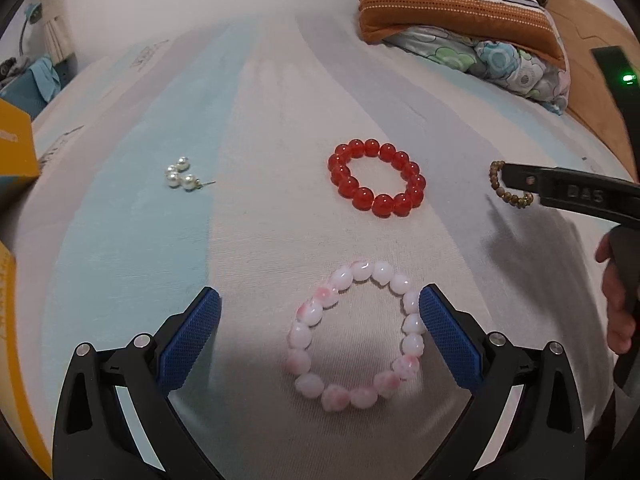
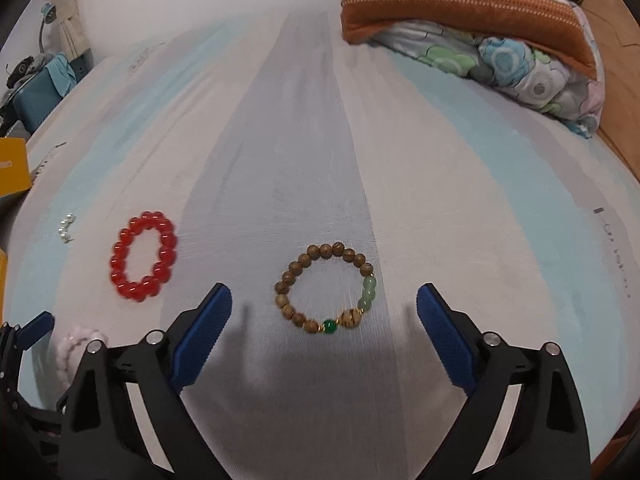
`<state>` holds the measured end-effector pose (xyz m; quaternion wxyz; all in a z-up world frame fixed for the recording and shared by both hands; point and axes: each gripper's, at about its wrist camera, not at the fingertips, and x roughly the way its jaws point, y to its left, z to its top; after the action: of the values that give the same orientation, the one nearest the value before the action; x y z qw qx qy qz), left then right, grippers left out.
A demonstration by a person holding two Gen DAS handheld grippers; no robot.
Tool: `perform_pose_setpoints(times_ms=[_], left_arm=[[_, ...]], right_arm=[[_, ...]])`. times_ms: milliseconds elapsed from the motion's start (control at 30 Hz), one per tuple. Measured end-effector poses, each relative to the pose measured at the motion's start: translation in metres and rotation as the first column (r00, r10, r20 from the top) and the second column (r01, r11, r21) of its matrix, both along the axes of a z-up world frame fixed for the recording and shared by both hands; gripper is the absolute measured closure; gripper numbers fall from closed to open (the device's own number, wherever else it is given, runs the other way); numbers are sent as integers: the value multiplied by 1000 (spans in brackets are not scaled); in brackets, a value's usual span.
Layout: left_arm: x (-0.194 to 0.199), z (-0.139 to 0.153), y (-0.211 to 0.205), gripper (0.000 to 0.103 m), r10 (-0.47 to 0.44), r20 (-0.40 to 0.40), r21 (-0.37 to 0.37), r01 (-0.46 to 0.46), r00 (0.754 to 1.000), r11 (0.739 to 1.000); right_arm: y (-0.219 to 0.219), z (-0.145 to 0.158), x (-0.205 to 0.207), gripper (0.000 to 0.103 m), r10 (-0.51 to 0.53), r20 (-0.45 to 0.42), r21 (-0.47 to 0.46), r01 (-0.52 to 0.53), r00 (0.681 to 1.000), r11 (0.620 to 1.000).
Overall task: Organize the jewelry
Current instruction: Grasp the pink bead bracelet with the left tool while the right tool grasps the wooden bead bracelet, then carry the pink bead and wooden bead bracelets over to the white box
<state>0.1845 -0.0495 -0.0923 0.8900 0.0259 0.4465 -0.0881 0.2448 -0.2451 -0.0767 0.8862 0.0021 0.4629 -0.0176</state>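
Note:
A pink-and-white bead bracelet (image 1: 394, 283) lies flat on the striped bed sheet (image 1: 256, 120) between the open jaws of my left gripper (image 1: 320, 308); its right pad (image 1: 444, 332) is at the bracelet's right side. A red bead bracelet (image 1: 362, 196) lies beyond it, and a cluster of pearl earrings (image 1: 181, 174) lies to the left. My right gripper (image 2: 324, 306) is open and empty over a brown wooden bracelet with green beads (image 2: 288, 276), which lies flat between and just ahead of its pads. The red bracelet (image 2: 120, 258) and the pearls (image 2: 66, 228) also show left in the right wrist view.
A yellow box (image 1: 16, 148) stands at the left edge of the bed. Folded striped and floral bedding (image 1: 460, 12) is piled at the back right, beside a wooden headboard (image 1: 596, 92). The right gripper's black arm (image 1: 580, 196) partly covers the brown bracelet in the left wrist view.

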Motion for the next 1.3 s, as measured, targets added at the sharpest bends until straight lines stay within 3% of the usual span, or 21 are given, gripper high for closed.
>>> perform_pose_setpoints(times_ms=[167, 367, 467, 567, 633, 700, 733, 767, 800, 1300], left_arm=[[3, -3, -7, 5, -17, -4, 27, 17, 1000, 1000], [4, -6, -8, 8, -13, -9, 50, 13, 1000, 999], [4, -5, -5, 21, 6, -13, 50, -5, 1000, 999], [3, -3, -4, 40, 9, -19, 51, -8, 1000, 999], [2, 0, -1, 59, 1, -29, 43, 0, 1000, 999], [0, 3, 4, 77, -1, -37, 28, 2, 999, 1000], [0, 5, 7, 81, 0, -43, 19, 1, 999, 1000], [-2, 6, 9, 81, -1, -44, 11, 1, 999, 1000], [-3, 7, 11, 81, -3, -46, 7, 3, 999, 1000], [-16, 28, 16, 81, 0, -17, -3, 0, 1000, 1000]], right_arm=[[-2, -18, 9, 33, -3, -36, 11, 3, 999, 1000], [-6, -24, 7, 41, -8, -34, 30, 9, 999, 999], [-5, -23, 5, 53, -10, -35, 32, 11, 999, 999], [-6, -23, 4, 72, -18, -36, 39, 20, 999, 999], [-6, -22, 4, 86, -19, -37, 41, 21, 999, 999], [-5, -21, 4, 87, -18, -37, 41, 20, 999, 999], [-5, -19, 3, 87, -18, -35, 40, 20, 999, 999], [-5, -18, 2, 88, -19, -32, 41, 20, 999, 999], [-6, -17, 2, 96, -19, -30, 42, 20, 999, 999], [0, 14, -12, 96, -5, 34, 42, 4, 999, 999]])
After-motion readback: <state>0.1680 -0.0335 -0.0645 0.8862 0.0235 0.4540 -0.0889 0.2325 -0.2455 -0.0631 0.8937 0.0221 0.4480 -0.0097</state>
